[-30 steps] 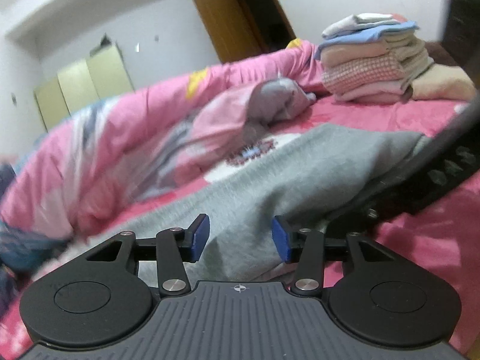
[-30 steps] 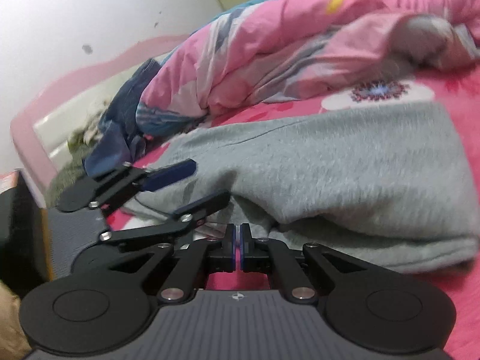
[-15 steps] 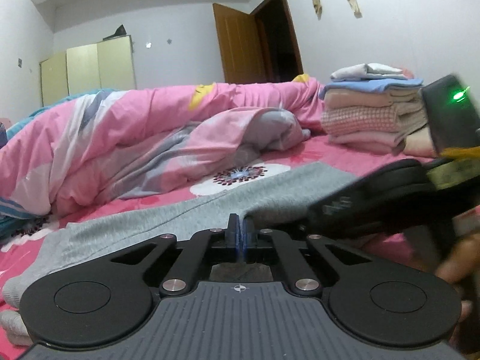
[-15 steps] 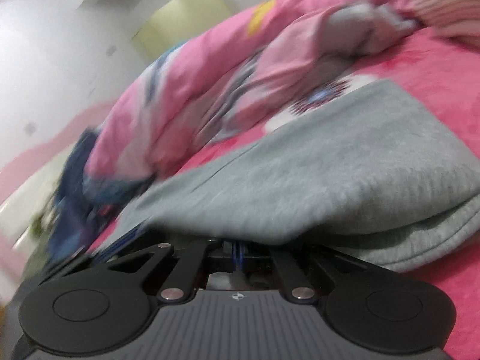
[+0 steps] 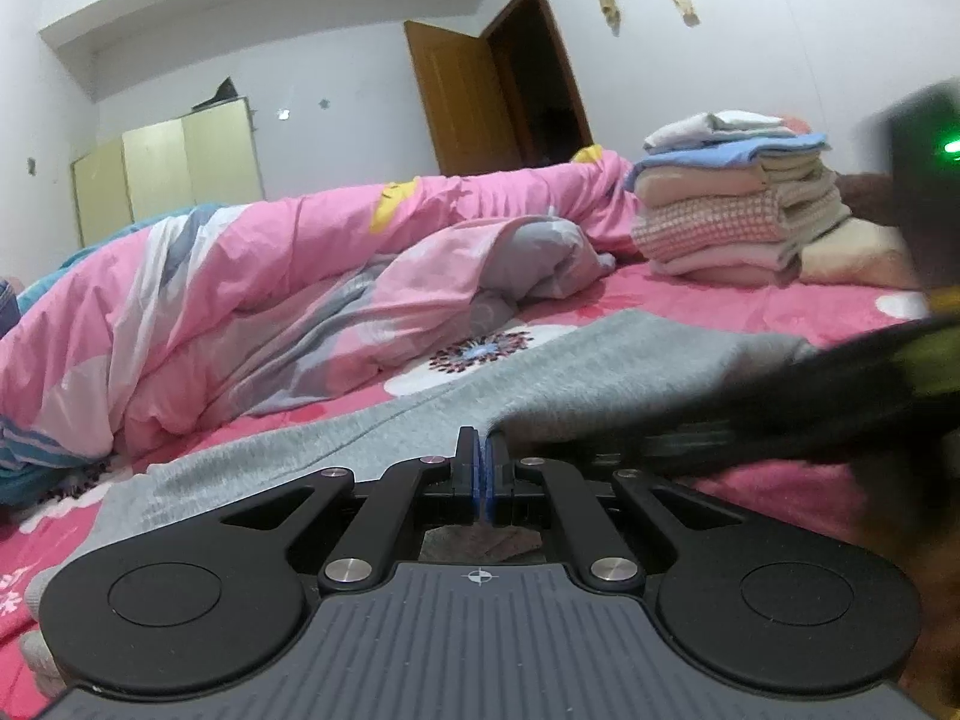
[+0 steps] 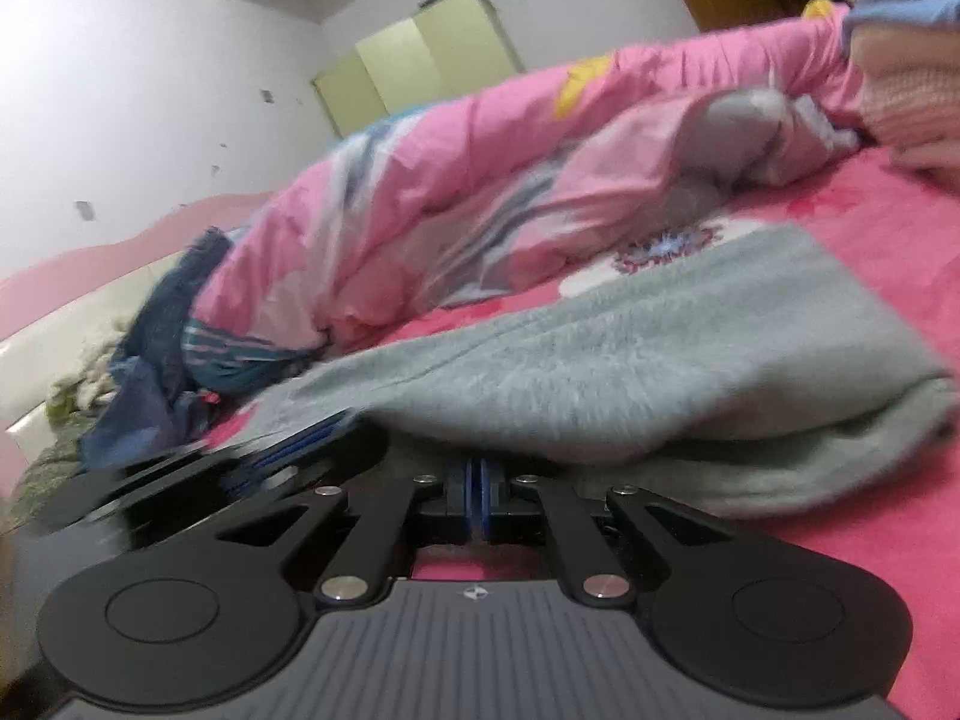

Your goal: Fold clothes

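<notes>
A grey fleecy garment [image 5: 600, 360] lies spread across the pink flowered bed sheet [image 5: 780, 306]. My left gripper [image 5: 482, 462] is shut at the garment's near edge, and grey cloth rises right beside its blue pads. The right gripper [image 5: 570, 447] comes in from the right as a dark blur, its tips under the same edge. In the right wrist view the garment [image 6: 660, 348] drapes over my right gripper [image 6: 477, 480], which is shut with the cloth's folded edge hiding its tips. The left gripper [image 6: 300, 438] shows blurred close on its left.
A rumpled pink quilt [image 5: 270, 300] runs along the far side of the bed. A stack of folded clothes [image 5: 738, 204] and a cream pillow [image 5: 852, 252] sit at the back right. Dark blue clothes [image 6: 162, 330] lie bunched at the left by the headboard.
The left gripper's jaws went from open around the garment's edge to shut. The right gripper rolled and slid under the garment, whose edge now lies over its fingers.
</notes>
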Motion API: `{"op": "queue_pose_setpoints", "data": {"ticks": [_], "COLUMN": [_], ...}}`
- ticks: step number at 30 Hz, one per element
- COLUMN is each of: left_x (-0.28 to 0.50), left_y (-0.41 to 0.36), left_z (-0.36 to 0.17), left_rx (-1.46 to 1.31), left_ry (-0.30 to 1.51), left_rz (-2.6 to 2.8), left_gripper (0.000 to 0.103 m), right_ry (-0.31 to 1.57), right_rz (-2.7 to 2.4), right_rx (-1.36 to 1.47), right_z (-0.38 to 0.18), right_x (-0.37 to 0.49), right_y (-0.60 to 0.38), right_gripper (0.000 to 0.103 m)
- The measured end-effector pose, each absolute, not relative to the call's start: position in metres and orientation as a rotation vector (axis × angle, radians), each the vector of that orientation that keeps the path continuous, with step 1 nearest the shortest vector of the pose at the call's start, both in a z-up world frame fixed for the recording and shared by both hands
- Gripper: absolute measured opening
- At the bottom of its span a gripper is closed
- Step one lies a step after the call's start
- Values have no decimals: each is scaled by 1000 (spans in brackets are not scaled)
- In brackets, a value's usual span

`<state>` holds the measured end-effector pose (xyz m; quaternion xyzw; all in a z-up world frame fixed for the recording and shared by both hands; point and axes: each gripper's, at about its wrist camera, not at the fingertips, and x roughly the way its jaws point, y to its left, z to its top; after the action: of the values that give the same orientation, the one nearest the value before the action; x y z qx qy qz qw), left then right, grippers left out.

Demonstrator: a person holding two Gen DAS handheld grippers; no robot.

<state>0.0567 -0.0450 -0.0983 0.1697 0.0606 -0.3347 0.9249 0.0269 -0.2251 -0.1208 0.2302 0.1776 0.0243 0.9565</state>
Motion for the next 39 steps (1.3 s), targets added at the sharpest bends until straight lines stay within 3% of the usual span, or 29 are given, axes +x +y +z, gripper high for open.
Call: {"op": "queue_pose_setpoints", "data": {"ticks": [3,9,15,17,19,22,24,26,39], "left_x": [52,41,40,39,38,37,38,40,77], "left_y": [-49,-56,-61,-62,-63,-62,-60,-51,4], "left_z": [-109,-126,-130,-131,-133,-135,-132,-121,-75], "left_rx": [424,581,624,633,640,654,651,593,122], "left_ry": [122,86,75,72,72,74,86,122,238], "left_rz": [-678,-659,-641,-633,-626,-618,-614,-619,-562], "left_gripper": [0,0,1,1,1,4,7,12,13], "right_ry": [374,416,291,261,315,485,431,439,372], "right_rz": [12,86,40,-1,-57,-93,-90,-98,52], "right_rx": [530,468,331,314,292,250,214,179,117], "right_z": [-133,-115,-75,-70,-80,-116,-120,-117,-70], "right_x": [48,-3,-44,-38,-24,-7,-15,-13,-4], "right_y": [-234,-248,-268,-274,-280,-285,-281,-277,-267], "right_gripper": [0,3,4,7,19,20,21,21,21]}}
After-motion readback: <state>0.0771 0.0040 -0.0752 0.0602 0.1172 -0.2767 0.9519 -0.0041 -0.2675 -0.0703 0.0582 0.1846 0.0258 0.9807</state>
